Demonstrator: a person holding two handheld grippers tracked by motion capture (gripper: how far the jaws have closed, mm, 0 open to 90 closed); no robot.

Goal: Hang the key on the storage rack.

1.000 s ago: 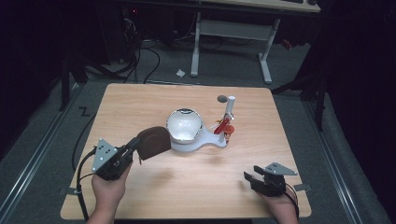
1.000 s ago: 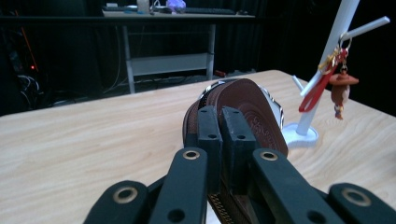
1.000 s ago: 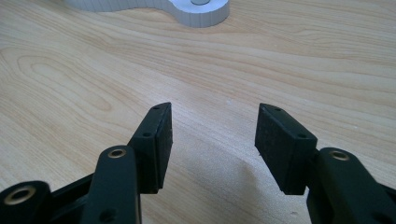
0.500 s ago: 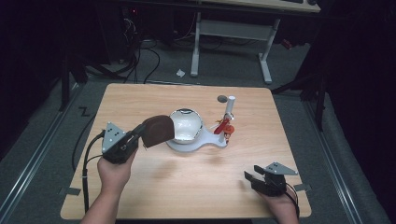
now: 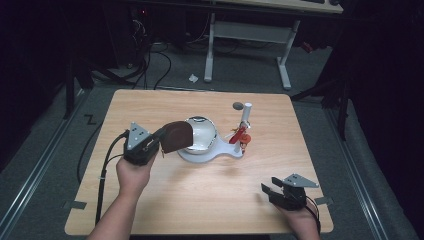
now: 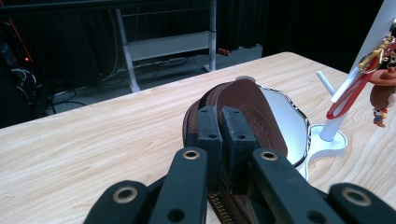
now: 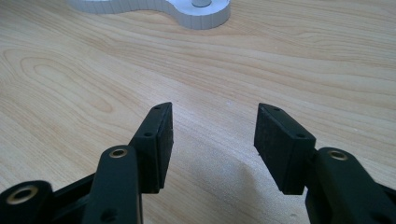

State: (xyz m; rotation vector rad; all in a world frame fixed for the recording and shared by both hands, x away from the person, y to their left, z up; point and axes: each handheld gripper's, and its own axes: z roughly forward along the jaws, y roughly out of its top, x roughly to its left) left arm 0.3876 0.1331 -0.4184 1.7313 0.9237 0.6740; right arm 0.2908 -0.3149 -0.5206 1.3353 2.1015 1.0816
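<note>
Pinching brown pouch in left claw, beside mirror, right claw agape.

Table: stand base near the middle, bearing a mirror on its left part and an upright post on its right. Key ring hangs on the post. Small disc lies behind the post. Pouch sits just left of the mirror, overlapping its edge, held off the table in the left gripper. Right gripper at the near right corner, well apart from the stand.
</note>
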